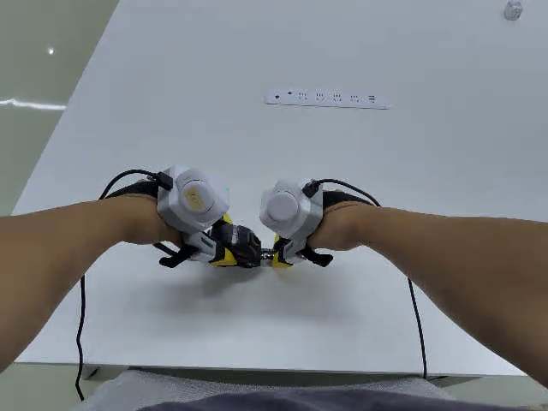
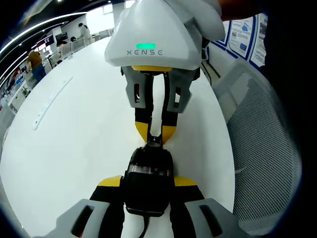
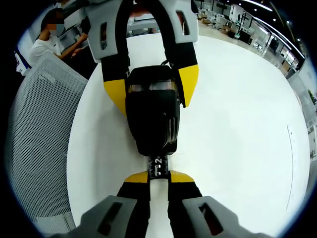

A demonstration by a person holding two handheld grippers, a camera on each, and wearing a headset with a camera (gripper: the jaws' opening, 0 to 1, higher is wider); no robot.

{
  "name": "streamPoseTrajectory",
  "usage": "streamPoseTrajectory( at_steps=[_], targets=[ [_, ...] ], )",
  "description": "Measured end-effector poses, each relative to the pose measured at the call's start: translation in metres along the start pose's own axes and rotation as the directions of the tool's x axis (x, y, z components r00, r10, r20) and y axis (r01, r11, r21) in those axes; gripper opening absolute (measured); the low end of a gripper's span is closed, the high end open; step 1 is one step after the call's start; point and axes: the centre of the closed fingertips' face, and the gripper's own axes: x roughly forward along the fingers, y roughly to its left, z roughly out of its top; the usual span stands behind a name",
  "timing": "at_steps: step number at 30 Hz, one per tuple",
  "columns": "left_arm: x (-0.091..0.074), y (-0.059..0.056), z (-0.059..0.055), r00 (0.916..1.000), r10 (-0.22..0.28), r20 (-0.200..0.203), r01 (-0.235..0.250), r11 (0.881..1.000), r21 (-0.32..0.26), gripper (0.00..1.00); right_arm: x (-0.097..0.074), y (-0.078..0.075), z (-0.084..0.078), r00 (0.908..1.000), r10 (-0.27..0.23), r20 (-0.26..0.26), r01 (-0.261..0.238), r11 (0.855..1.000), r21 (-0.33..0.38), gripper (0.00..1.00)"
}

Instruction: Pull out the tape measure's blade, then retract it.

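The tape measure (image 1: pixel 240 245) is being held low over the white workbench (image 1: pixel 360 163), near its front edge and between the two grippers; whether it is touching the surface cannot be told. Its black case (image 3: pixel 152 116) is being clamped across the sides by the left gripper (image 2: pixel 148 181), with the yellow-tipped fingers (image 2: pixel 112 181) being pressed against the housing. The blade (image 3: pixel 157 166) is being pinched near its end by the right gripper (image 3: pixel 158 177), with that gripper's fingers (image 3: pixel 136 177) being closed flat on it just beyond the case mouth. Just a short stretch of blade is being exposed, with the numeral 2 readable on it, and in the head view the two grippers are nearly touching. The pull-out is therefore being judged as barely begun. Most of the extension is being left to do, presumably by drawing the right gripper away from the left along the bench, and the retraction is not yet started. A power strip (image 1: pixel 325 98) is lying well apart, farther back on the bench.
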Motion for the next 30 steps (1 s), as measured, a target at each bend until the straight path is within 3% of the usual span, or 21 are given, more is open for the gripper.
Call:
streamPoseTrajectory(
  at_steps=[30],
  targets=[
    [0.001, 0.001, -0.001, 1.0000, 0.001, 0.003, -0.001, 1.000, -0.007, 0.32, -0.007, -0.001, -0.019, 0.9997, 0.006, -0.022, -0.006, 1.000, 0.009, 0.11]
  ],
)
